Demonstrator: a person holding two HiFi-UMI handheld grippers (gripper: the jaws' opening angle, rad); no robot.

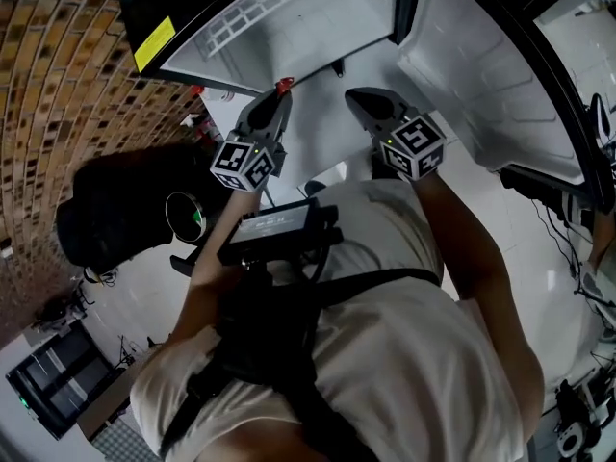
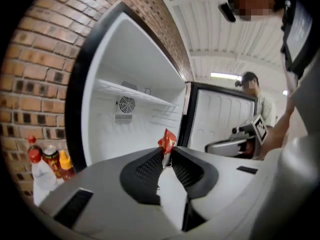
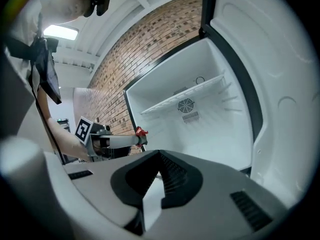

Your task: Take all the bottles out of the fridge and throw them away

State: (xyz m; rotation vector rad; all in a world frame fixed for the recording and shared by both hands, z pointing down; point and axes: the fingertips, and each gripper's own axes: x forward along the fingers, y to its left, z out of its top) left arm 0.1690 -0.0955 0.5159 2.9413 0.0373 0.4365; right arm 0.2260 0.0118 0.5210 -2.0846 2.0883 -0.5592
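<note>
Head view: fridge (image 1: 318, 27) is in the upper centre with its door (image 1: 481, 75) swung out to the right. The interior is white and looks bare. Both grippers point up into it. Left gripper (image 1: 279, 94) has a small red piece (image 1: 284, 86) at its tip. Right gripper (image 1: 356, 97) sits just right of it, the two apart. Dark bulky bin or bag (image 1: 115, 210) at mid left, below the brick wall (image 1: 67, 75).

Left gripper view: jaws nearly together, pinching the red piece (image 2: 168, 140) at centre frame. It's crumpled and glossy, and I can't tell what it is. Behind it the fridge cavity shows one wire shelf (image 2: 135, 95) and a round fan vent (image 2: 126, 104), with no bottles on the shelf. Bottles (image 2: 45, 164) are at lower left, outside the fridge, standing upright in a tight cluster against the brick. One is clear with a red cap, one has a red label, one has a yellow cap, and there is another red cap behind them. Second person (image 2: 255, 91) stands in the background at right.

Right gripper view: jaws closed tip to tip, with nothing between them. Left gripper comes in from mid left, red piece at its tip, in front of the fridge's left edge. Door fills the right side.
</note>
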